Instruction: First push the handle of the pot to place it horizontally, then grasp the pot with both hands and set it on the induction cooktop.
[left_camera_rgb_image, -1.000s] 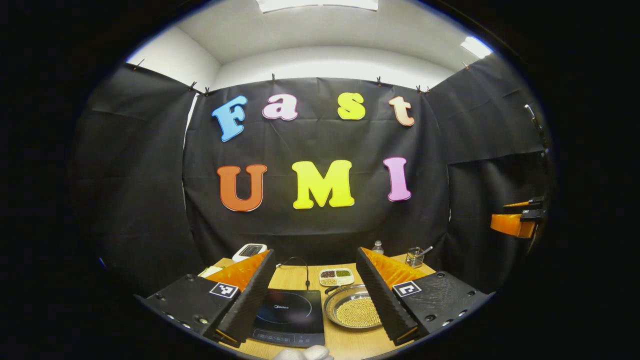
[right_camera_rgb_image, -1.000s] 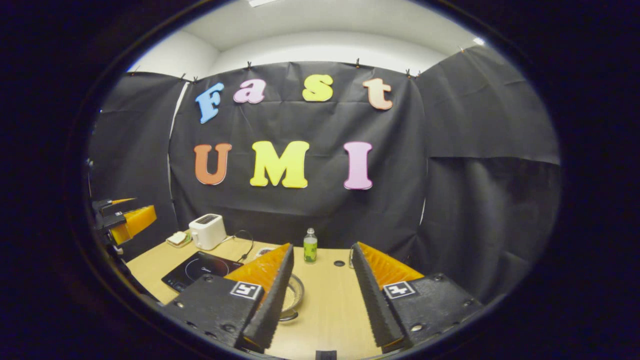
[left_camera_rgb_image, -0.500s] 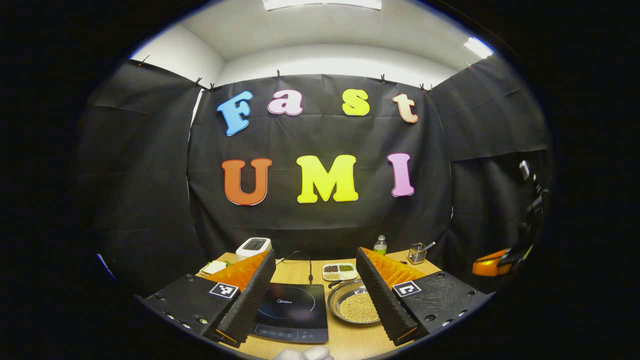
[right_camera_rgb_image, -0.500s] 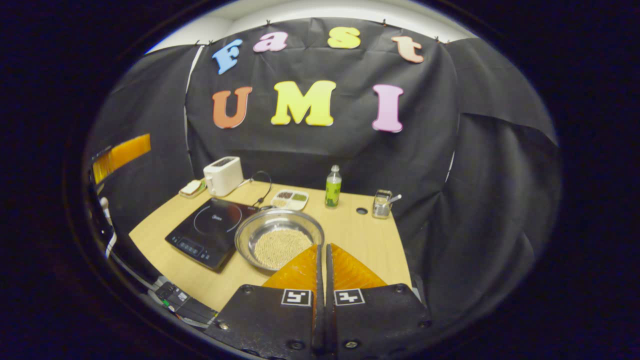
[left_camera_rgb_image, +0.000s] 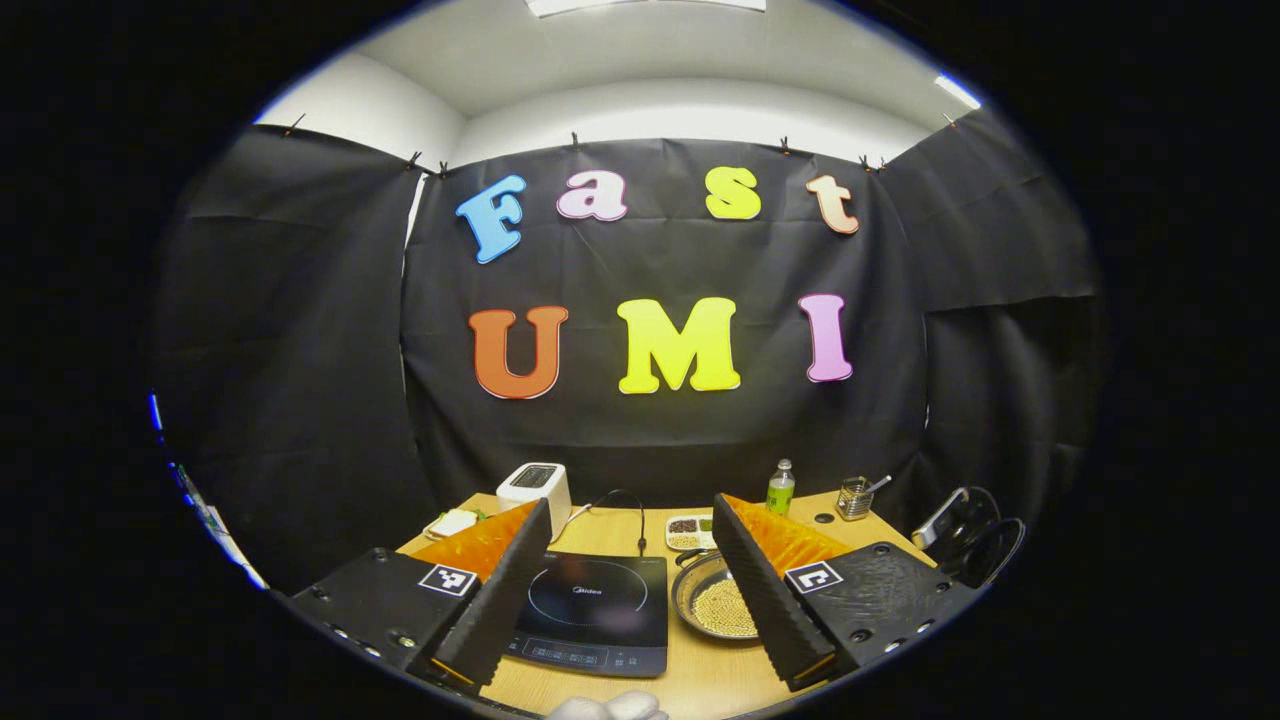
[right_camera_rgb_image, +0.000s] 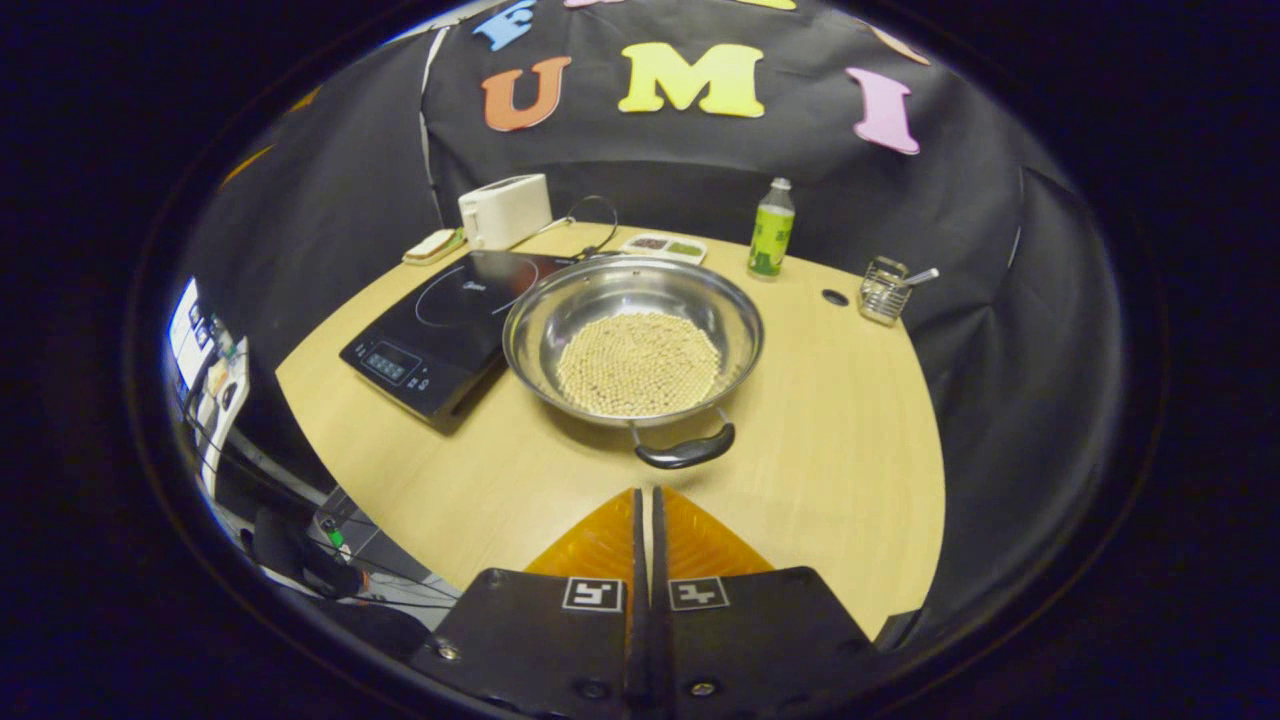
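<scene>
A steel pot holding pale round beans sits in the middle of the wooden table, one dark handle turned toward me. Just left of it, touching or nearly so, lies the black induction cooktop. My right gripper is shut with nothing between its fingers and hovers above the table's front edge, a short way in front of that handle. In the left gripper view my left gripper stands open above the near edge, with the cooktop and part of the pot between its fingers.
At the back of the table stand a white toaster, a small plate, a divided dish of beans, a green bottle and a wire holder. A cable hole lies near the bottle. Cords and gear hang off the table's left edge.
My right gripper has gone from open to shut, tilted downward and come closer to the pot's near handle. My left gripper has shifted slightly and stays open.
</scene>
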